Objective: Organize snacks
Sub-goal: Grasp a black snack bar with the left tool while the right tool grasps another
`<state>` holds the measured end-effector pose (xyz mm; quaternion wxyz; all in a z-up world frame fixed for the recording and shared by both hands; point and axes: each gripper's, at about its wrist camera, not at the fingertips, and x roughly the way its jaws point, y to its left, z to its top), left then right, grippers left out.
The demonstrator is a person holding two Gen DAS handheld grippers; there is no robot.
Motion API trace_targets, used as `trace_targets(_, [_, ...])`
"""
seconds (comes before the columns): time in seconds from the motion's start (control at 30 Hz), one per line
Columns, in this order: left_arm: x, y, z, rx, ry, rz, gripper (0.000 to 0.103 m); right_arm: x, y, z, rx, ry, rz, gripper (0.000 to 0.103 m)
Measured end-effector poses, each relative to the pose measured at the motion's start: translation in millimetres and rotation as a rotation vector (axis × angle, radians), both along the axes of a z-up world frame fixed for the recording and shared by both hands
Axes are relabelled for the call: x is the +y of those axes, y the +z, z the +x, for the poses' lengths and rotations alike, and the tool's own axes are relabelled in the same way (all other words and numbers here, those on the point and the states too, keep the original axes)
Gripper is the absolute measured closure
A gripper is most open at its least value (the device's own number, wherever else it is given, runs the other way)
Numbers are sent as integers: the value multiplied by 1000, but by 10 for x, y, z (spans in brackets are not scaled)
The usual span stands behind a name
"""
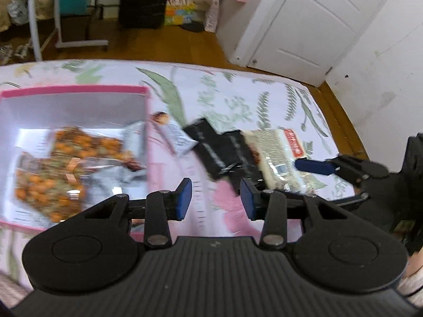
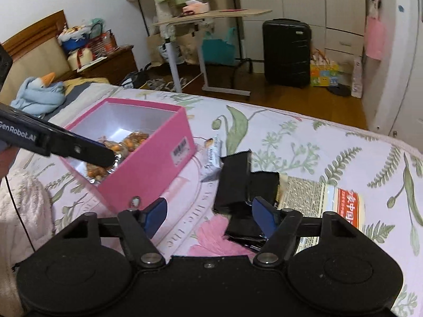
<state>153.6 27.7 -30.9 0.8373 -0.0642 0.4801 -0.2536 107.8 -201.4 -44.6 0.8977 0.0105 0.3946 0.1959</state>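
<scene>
A pink box [image 1: 76, 90] [image 2: 158, 163] stands open on the floral bedsheet, with orange snack bags [image 1: 66, 163] [image 2: 132, 138] inside. To its right lie a white snack bar [image 1: 175, 134] [image 2: 212, 155], black packets [image 1: 219, 150] [image 2: 238, 182] and a clear noodle-like pack with a red label [image 1: 277, 150] [image 2: 317, 198]. My left gripper [image 1: 215, 200] is open and empty, just right of the box's near corner. My right gripper [image 2: 208, 214] is open and empty, low over the sheet beside the black packets.
The right gripper's blue finger [image 1: 314, 166] reaches in over the clear pack. The left gripper's arm [image 2: 66, 145] crosses over the box. A black suitcase [image 2: 286, 52], a rolling desk [image 2: 211, 15] and a white door [image 1: 304, 21] stand beyond the bed edge.
</scene>
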Motion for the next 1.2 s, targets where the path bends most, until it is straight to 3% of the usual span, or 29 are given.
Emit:
trace_targets(0.17, [-406, -294, 200, 16, 66, -22, 64, 66, -303, 123, -44, 30, -54, 28])
trace_targets(0.33, [-680, -699, 443, 19, 142, 6, 64, 210, -577, 261, -125, 84, -133, 30])
trace_targets(0.57, [-712, -1193, 793, 129, 232, -11, 64, 337, -919, 539, -137, 100, -205, 31])
trace_targets(0.63, [-688, -1291, 846, 167, 244, -51, 63, 395, -977, 518, -156, 113, -254, 31])
trace_targets(0.73, [-650, -1335, 863, 175, 248, -95, 62, 495, -997, 430, -183, 137, -314, 41])
trace_targets(0.87, [-608, -1359, 834, 194, 237, -134, 64, 529, -950, 362, -165, 79, -302, 42])
trace_targets(1.2, [-612, -1262, 543, 231, 151, -132, 61, 591, -795, -29, -105, -87, -228, 48])
